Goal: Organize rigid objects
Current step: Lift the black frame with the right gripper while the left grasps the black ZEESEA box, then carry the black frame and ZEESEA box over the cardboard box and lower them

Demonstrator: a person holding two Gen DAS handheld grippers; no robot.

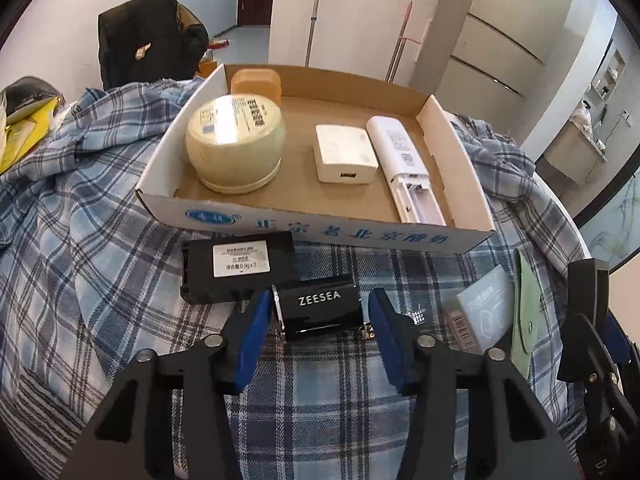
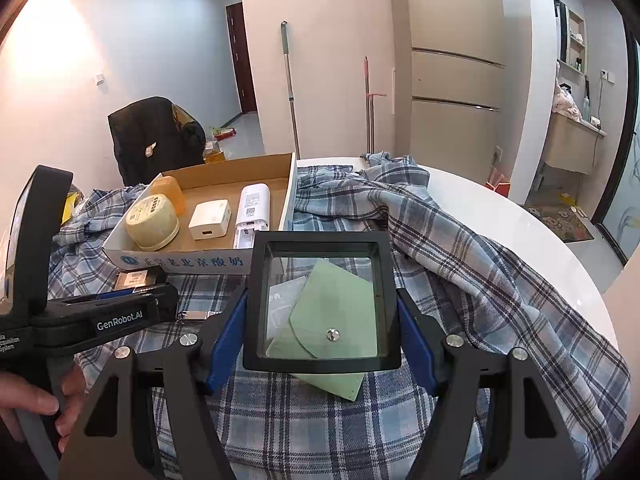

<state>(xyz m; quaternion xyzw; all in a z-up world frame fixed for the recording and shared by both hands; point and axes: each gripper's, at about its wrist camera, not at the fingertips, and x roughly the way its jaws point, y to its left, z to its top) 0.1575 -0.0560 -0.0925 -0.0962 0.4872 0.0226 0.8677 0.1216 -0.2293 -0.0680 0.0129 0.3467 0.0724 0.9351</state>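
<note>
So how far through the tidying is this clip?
Roughly midway. Done: the cardboard tray holds a round tin, charger, remote and orange case. In hand: right claw grips a square magnifier; left claw brackets the ZEESEA box, not closed. Left: black box, green pouch.

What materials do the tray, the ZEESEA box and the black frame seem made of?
Tray: corrugated cardboard, matte brown inside, printed white outside.
ZEESEA box: probably glossy plastic; it shows reflections.
Black frame: matte plastic around a clear pane, glass or acrylic.
</note>
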